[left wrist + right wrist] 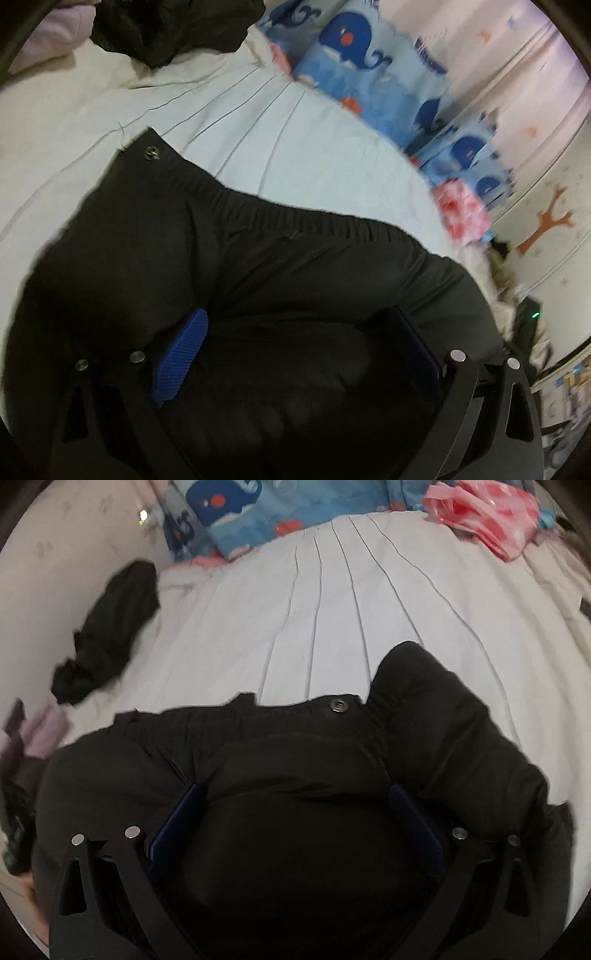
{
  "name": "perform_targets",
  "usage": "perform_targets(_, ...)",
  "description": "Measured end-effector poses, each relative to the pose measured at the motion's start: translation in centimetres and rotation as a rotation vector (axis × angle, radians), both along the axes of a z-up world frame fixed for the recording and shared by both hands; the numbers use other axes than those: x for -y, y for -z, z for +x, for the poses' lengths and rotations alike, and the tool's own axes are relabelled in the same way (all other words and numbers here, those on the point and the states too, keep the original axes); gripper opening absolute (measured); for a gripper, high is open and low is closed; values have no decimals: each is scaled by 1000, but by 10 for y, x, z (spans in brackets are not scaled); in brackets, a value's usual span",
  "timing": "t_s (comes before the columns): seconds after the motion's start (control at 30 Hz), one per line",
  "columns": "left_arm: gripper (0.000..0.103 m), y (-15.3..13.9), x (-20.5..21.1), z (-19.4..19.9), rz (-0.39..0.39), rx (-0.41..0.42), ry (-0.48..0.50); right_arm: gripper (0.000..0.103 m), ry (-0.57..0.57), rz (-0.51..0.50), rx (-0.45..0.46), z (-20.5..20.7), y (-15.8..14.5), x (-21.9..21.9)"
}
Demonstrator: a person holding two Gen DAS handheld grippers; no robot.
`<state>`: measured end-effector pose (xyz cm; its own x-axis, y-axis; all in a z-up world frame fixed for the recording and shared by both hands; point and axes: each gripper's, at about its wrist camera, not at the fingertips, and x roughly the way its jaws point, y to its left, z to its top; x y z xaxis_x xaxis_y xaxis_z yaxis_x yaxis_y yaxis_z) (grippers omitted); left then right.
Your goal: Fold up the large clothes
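The black padded garment point(295, 775) lies bunched on the white striped bedsheet point(332, 609), its snap button point(338, 704) facing up at the waistband. Both the left gripper point(299, 332) and right gripper point(297, 805) hover over it with jaws spread wide, gripping nothing. 1 other dark garment point(110, 627) lies apart, near the whale-print bedding point(236, 513).

The padded trousers point(295, 775) are black with a silver snap point(338, 704). The bed sheet point(332, 609) is white, crossed by thin dark lines. The pillow point(362, 62) is light blue with dark blue whales (each with an orange-red spot). The tongs' pads point(183, 354) are ribbed blue. The bag point(487, 520) is pink.
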<state>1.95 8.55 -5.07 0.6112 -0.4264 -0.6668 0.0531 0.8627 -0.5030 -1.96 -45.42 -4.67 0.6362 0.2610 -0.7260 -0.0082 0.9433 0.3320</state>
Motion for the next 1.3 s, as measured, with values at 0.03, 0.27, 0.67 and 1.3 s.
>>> perform_targets(0.03, 92, -9, -3, -2, 4, -5, -26, 96, 26, -37, -5, -1, -7, 1)
perform_targets(0.27, 96, -58, 17, 17, 91, 152, -62, 96, 58, -217, 167, 4, -52, -14)
perform_targets(0.67, 96, 6, 16, 49, 65, -41, -41, 96, 132, -139, -45, 26, 25, 60)
perform_targets(1.3, 96, -8, 4, 15, 117, 52, -123, 96, 182, -140, 119, -24, 4, 76)
